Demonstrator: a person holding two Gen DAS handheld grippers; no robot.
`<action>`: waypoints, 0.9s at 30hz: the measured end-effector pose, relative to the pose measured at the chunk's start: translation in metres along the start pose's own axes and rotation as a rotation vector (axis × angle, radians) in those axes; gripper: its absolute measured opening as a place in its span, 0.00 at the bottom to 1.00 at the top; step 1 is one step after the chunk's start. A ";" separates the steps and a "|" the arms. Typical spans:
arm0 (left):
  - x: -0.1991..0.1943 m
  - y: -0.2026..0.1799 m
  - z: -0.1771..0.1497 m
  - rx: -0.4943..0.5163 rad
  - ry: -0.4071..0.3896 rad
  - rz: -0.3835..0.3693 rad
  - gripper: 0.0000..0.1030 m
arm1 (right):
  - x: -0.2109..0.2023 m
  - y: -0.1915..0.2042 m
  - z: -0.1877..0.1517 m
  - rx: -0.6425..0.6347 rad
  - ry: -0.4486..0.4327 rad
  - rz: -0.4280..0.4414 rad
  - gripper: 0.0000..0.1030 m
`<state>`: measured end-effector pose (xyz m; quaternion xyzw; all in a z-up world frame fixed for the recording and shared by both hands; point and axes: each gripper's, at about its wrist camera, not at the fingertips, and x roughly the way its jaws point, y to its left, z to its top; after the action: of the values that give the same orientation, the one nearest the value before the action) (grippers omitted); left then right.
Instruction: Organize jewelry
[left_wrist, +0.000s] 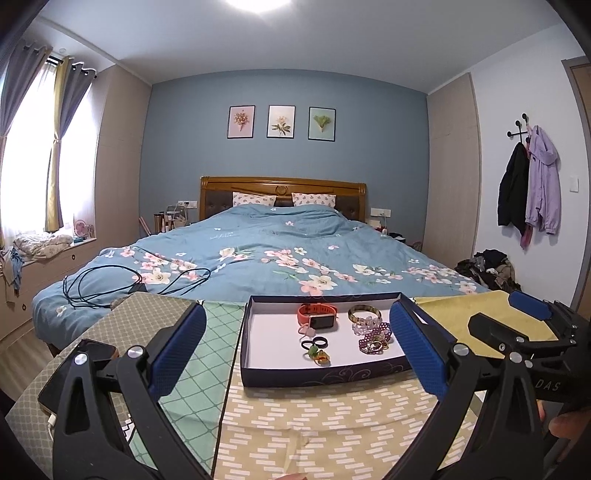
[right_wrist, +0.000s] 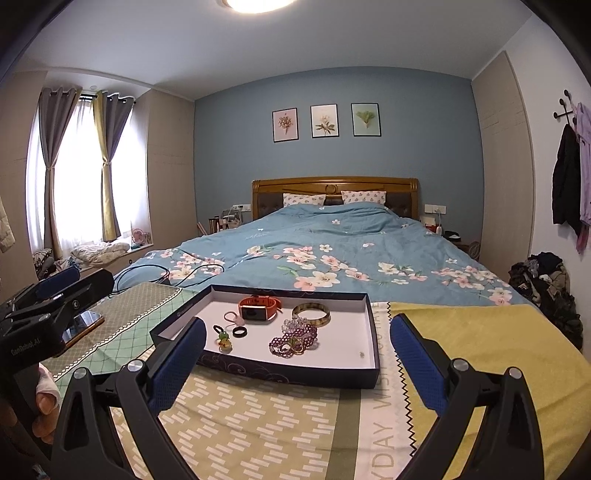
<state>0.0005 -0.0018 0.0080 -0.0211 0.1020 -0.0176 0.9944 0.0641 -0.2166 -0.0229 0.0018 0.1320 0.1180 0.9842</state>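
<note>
1. The left gripper (left_wrist: 297, 354) hangs with its jaws spread wide and empty, low over the patterned cloth (left_wrist: 332, 417), framing the tray between its blue pads.
2. The right gripper (right_wrist: 297, 354) is likewise agape and holds nothing. It sits at 3 o'clock of the left one, which shows at 9 o'clock in the right wrist view.
3. The jewelry lies loose in a shallow dark-walled box tray (right_wrist: 373, 332) at the foot of the bed (right_wrist: 332, 236), at 12 o'clock of both grippers.
4. In the tray, an orange smartwatch (right_wrist: 258, 308) sits toward the far wall, with a horn-coloured bangle (right_wrist: 312, 314) at its 3 o'clock.
5. A purple bead bracelet (right_wrist: 293, 341) is heaped near the middle, apparently tangled with a small ring.
6. A black ring (right_wrist: 239, 331) and a green-and-yellow charm (right_wrist: 224, 341) lie at its 9 o'clock.
7. Nothing looks sorted yet; both grippers seem held back and open to choose a first piece.
8. A phone (left_wrist: 77, 373) rests on the bench at 9 o'clock, clear of the work.
</note>
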 end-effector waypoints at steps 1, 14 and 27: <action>-0.001 0.000 0.000 -0.001 -0.001 -0.001 0.95 | -0.001 0.001 0.000 0.002 -0.004 -0.001 0.93; -0.005 0.000 0.001 -0.007 -0.009 0.001 0.95 | -0.005 -0.004 0.004 0.016 -0.025 -0.018 0.93; -0.005 0.001 0.000 -0.008 -0.008 0.004 0.95 | -0.006 -0.005 0.004 0.019 -0.025 -0.027 0.93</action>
<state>-0.0044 -0.0005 0.0090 -0.0248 0.0983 -0.0151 0.9947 0.0606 -0.2229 -0.0177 0.0111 0.1207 0.1031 0.9873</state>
